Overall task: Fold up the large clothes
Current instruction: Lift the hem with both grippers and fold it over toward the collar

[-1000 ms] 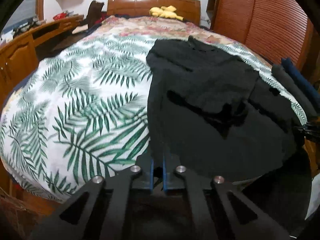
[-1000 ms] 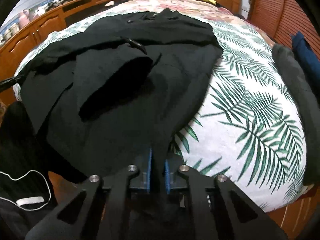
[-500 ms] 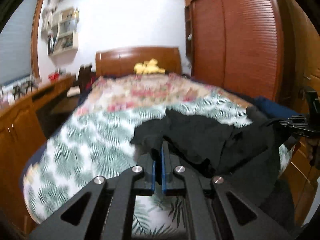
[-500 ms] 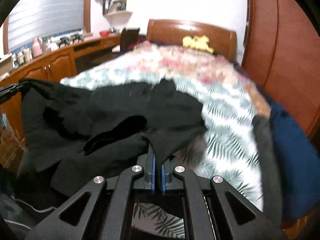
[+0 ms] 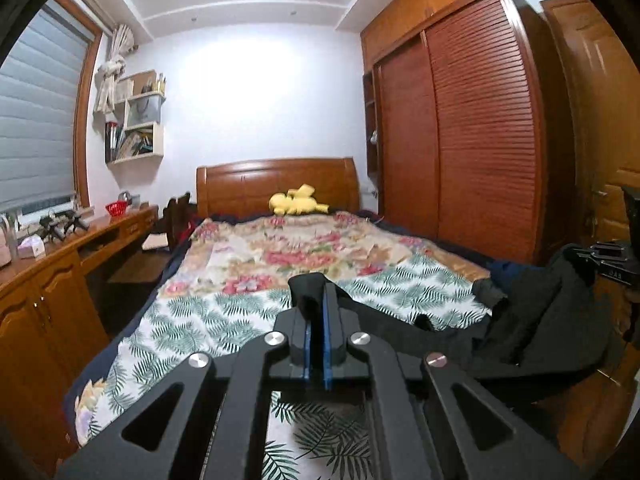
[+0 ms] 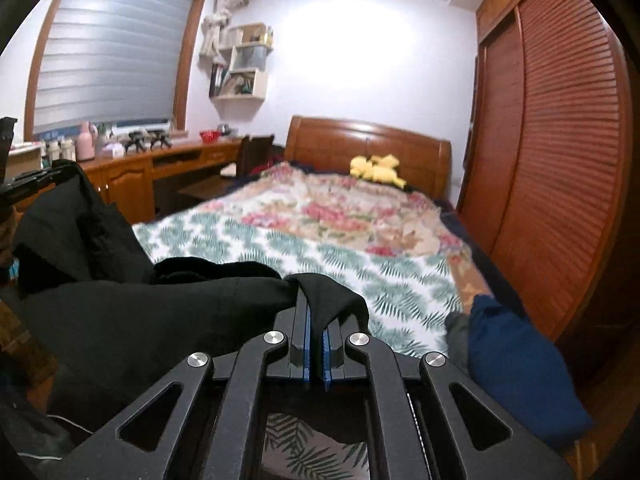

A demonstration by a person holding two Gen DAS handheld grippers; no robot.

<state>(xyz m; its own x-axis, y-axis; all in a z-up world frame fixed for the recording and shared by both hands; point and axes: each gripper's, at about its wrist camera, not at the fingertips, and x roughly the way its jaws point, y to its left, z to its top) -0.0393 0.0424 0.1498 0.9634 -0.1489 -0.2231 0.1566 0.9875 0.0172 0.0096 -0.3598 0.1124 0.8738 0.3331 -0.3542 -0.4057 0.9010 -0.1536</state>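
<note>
A large black garment (image 5: 536, 332) hangs stretched between my two grippers, lifted off the bed's near end. My left gripper (image 5: 316, 320) is shut on one edge of it, with a fold of black cloth sticking up between the blue pads. My right gripper (image 6: 316, 320) is shut on the other edge of the black garment (image 6: 160, 312), which sags to the left. The right gripper also shows at the far right of the left wrist view (image 5: 612, 260), and the left gripper at the far left of the right wrist view (image 6: 28, 184).
The bed (image 5: 224, 320) has a leaf-print sheet and a floral quilt (image 5: 304, 248), with a yellow plush toy (image 5: 298, 202) by the headboard. Dark blue folded clothes (image 6: 516, 364) lie on the bed's right edge. A wooden desk (image 5: 60, 276) runs along the left, a louvred wardrobe (image 5: 480, 136) along the right.
Both grippers have risen from low over the bed and tilted up to look level across the room. The black garment has come up off the sheet with them.
</note>
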